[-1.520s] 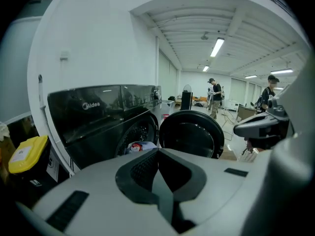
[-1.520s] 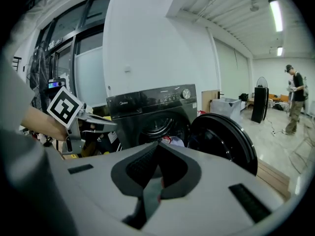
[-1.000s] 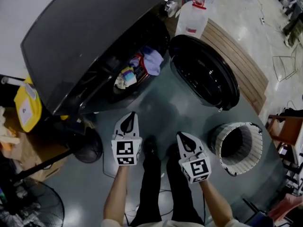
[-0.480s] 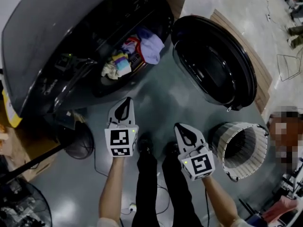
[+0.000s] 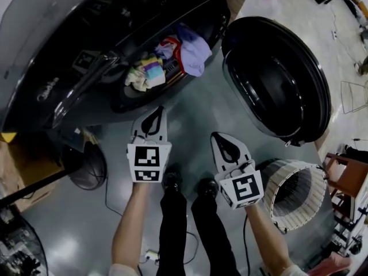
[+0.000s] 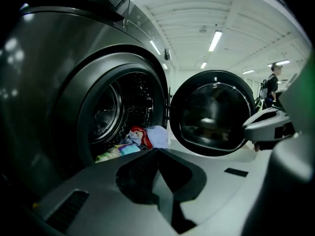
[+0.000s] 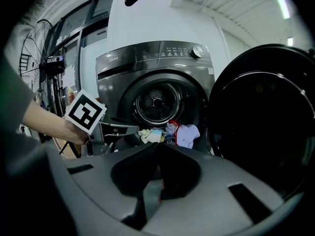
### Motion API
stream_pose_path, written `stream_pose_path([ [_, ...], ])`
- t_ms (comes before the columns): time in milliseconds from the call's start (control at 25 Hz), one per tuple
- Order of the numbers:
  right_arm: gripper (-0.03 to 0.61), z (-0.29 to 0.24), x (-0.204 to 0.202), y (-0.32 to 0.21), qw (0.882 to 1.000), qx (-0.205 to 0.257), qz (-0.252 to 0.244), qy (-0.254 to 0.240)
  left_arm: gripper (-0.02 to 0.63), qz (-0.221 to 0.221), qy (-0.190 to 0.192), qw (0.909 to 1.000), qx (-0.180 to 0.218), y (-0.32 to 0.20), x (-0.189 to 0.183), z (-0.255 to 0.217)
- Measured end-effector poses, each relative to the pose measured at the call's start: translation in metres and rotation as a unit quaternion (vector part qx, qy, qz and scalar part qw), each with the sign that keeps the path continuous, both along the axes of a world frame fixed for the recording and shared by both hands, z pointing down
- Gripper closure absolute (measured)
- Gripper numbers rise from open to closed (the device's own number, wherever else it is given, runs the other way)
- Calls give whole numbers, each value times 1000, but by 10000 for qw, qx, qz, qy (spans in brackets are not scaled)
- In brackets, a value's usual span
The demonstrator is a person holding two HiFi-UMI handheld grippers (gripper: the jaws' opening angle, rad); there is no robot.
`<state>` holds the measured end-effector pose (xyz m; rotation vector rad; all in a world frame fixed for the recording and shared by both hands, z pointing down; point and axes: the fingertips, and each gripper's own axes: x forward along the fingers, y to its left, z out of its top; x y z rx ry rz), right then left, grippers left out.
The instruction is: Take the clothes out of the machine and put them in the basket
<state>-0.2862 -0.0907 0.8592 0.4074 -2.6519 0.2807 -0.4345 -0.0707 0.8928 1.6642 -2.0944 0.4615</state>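
The dark grey washing machine (image 5: 52, 45) fills the upper left of the head view, and its round door (image 5: 276, 79) hangs open to the right. Clothes (image 5: 167, 59) lie in the drum's mouth: a lavender piece, a red one, and pale yellow and teal ones. They also show as clothes (image 6: 140, 139) and clothes (image 7: 170, 132) in the gripper views. The white slatted basket (image 5: 293, 191) stands on the floor at the lower right, with nothing seen in it. My left gripper (image 5: 155, 110) and right gripper (image 5: 217, 137) are both shut and hold nothing. They point at the drum from a short way in front of it.
A floor fan (image 5: 86, 165) and a cardboard box (image 5: 23, 180) stand at the lower left. My shoes (image 5: 172, 180) rest on the grey floor between the grippers. A brown wooden frame (image 5: 345, 177) is beside the basket. A person (image 6: 273, 80) stands far off behind the door.
The machine and its open door have grown larger in the head view. Both grippers have sunk and drawn closer to the drum's mouth. Their jaws have stayed shut.
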Motion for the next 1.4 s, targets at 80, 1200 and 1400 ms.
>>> stream_pose_path([
  [80,556,3,-10,0,10000,31,-42,-66,595,53,-182,9998,-102,-3,-8,5],
  [1200,555,35,9,-15,9995,-285,-115,105,301,1720,-3687,8217,-3991,-60,-60,120],
  [1400,555,37,4,-11,9987,-484,-166,18,288,1489,-3854,8250,-3856,-73,-77,126],
])
